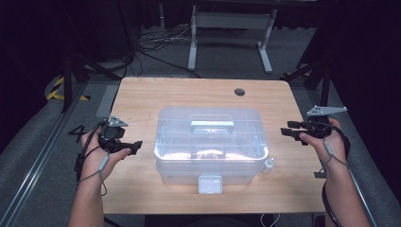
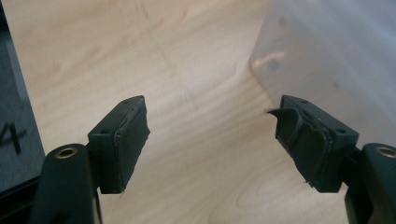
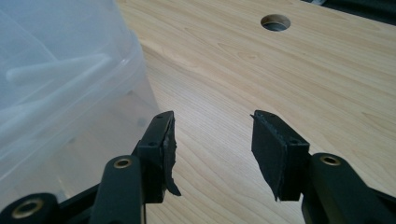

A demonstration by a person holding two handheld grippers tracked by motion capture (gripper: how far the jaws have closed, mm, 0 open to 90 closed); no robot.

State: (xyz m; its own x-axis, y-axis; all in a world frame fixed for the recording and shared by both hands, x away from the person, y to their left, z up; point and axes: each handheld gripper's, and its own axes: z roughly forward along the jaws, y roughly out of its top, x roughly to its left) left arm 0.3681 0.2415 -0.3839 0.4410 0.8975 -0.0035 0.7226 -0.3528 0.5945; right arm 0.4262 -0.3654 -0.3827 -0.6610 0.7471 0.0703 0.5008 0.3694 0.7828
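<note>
Nearby, front latch (image 1: 210,184) of clear lidded box (image 1: 210,142) faced person, presumably for easy reach; box sat mid-table (image 1: 142,94), lid on

Left gripper (image 1: 135,145) hovered just beside box's left wall, jaws spread, nothing between

Right gripper (image 1: 287,129) flanked right side, jaws likewise apart, empty – likely poised for two-sided handling

Farther back, cable hole (image 1: 239,91) lay beyond box

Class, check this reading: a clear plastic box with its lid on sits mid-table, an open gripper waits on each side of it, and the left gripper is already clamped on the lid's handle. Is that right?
Not quite. The left gripper holds nothing: the left gripper view shows its jaws open over bare table, beside the box. The high view shows the handle untouched. The rest stands, including the open right gripper.
</note>
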